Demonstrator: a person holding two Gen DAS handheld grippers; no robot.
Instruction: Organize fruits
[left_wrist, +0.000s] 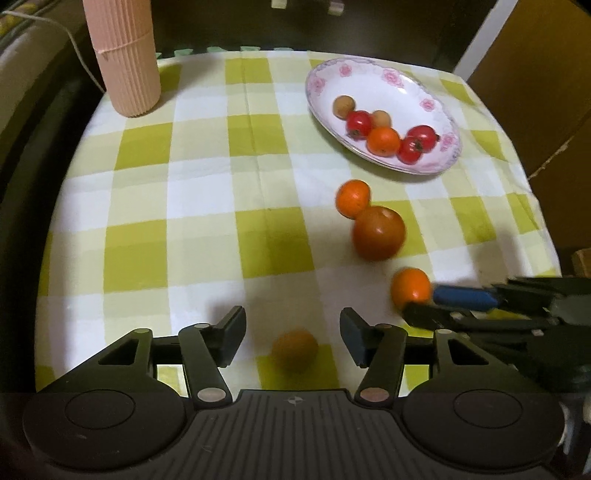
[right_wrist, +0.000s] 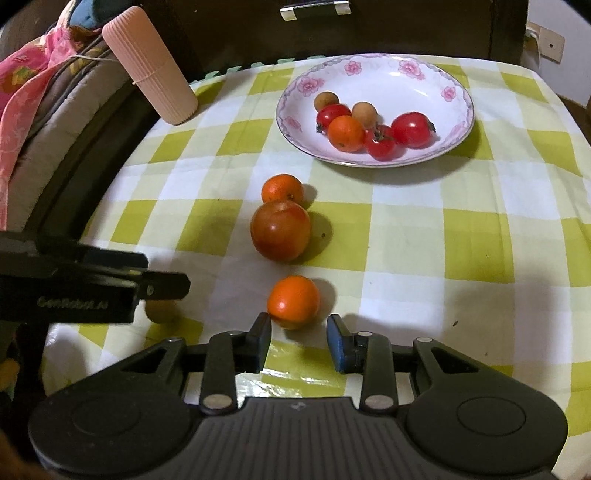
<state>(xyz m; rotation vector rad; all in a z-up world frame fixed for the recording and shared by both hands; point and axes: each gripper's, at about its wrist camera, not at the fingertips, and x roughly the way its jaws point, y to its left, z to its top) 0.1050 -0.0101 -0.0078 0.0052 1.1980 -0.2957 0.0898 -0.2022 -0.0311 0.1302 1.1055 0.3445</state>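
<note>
A white floral plate (left_wrist: 432, 96) (right_wrist: 436, 79) at the back right holds red tomatoes, a small orange and two brown longans. On the cloth lie a small orange (left_wrist: 352, 197) (right_wrist: 282, 188), a big reddish fruit (left_wrist: 378, 232) (right_wrist: 280, 230) touching it, and a nearer small orange (left_wrist: 410, 288) (right_wrist: 293, 301). A brownish round fruit (left_wrist: 294, 350) (right_wrist: 160, 312) lies between the fingers of my open left gripper (left_wrist: 293, 334), untouched. My right gripper (right_wrist: 298, 341) is open just before the nearer orange. In the left wrist view its fingers (left_wrist: 465, 297) reach that orange from the right.
A green and white checked cloth (left_wrist: 207, 206) covers the table. A ribbed pink cylinder (left_wrist: 123, 55) (right_wrist: 153, 64) stands at the back left. Dark furniture lies behind, bedding to the left in the right wrist view (right_wrist: 33, 103).
</note>
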